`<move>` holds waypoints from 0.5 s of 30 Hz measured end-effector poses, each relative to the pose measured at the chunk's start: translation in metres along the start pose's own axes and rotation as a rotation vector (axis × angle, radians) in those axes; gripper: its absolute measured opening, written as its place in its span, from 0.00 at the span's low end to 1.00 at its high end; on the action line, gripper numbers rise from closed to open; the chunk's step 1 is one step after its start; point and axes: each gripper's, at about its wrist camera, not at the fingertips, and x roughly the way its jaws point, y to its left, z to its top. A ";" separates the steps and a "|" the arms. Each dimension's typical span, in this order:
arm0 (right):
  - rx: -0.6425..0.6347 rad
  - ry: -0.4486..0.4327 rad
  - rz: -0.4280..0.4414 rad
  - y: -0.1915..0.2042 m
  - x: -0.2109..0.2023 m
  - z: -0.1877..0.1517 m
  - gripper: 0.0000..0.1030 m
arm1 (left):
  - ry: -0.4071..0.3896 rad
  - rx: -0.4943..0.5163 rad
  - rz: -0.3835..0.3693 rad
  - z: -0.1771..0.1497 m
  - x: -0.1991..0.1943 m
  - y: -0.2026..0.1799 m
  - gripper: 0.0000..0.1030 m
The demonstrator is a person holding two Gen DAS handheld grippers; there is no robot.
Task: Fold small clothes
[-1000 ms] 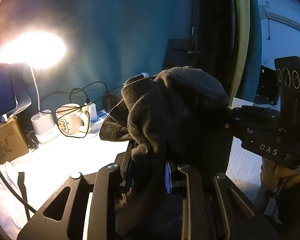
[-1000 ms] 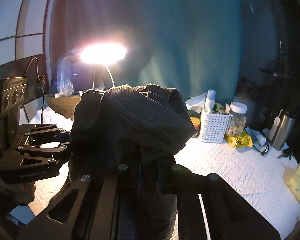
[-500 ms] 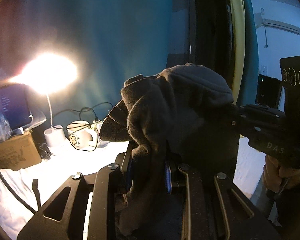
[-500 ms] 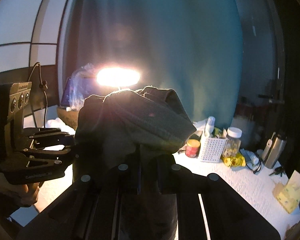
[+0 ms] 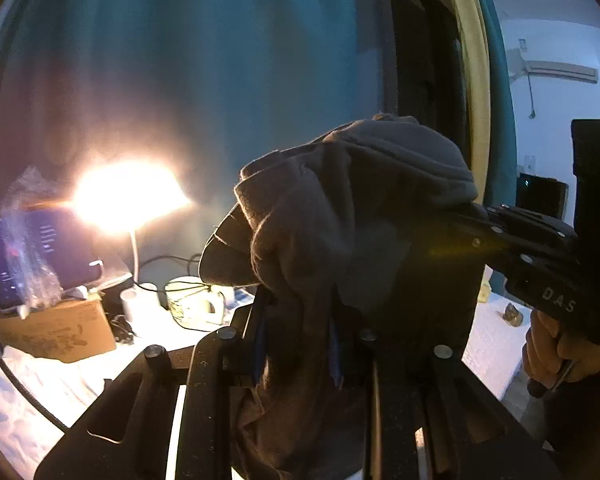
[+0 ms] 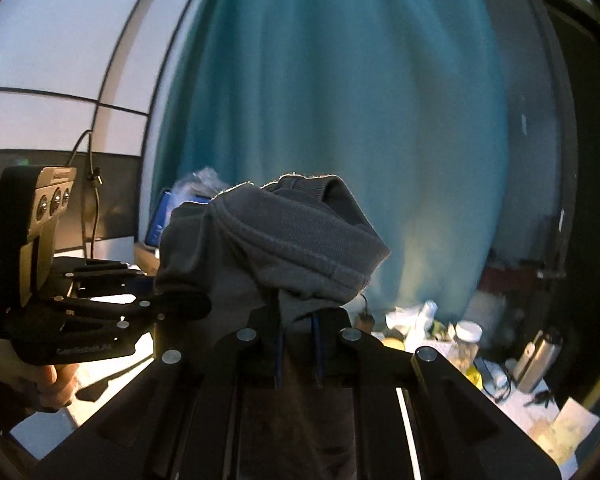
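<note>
Between both tongs [image 5: 298,344], dark garment [image 5: 352,208] pinched, bunched above pads

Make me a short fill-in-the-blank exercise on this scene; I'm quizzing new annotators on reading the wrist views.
1. Both grippers are shut on the same dark grey ____.
2. The left gripper and the right gripper hold the garment ____ the table, not on it.
3. Behind the garment hangs a ____ curtain.
4. The lamp on the table is switched ____.

Missing words: garment; above; teal; on
</note>
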 end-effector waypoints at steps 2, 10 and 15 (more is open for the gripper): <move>-0.013 -0.015 0.015 0.007 -0.003 0.006 0.12 | -0.020 -0.001 0.019 0.002 -0.008 0.006 0.22; -0.059 -0.058 0.076 0.044 -0.008 0.029 0.12 | -0.068 0.022 0.112 0.010 -0.045 0.027 0.22; -0.092 -0.077 0.120 0.075 -0.013 0.038 0.12 | -0.074 0.034 0.168 0.009 -0.066 0.040 0.22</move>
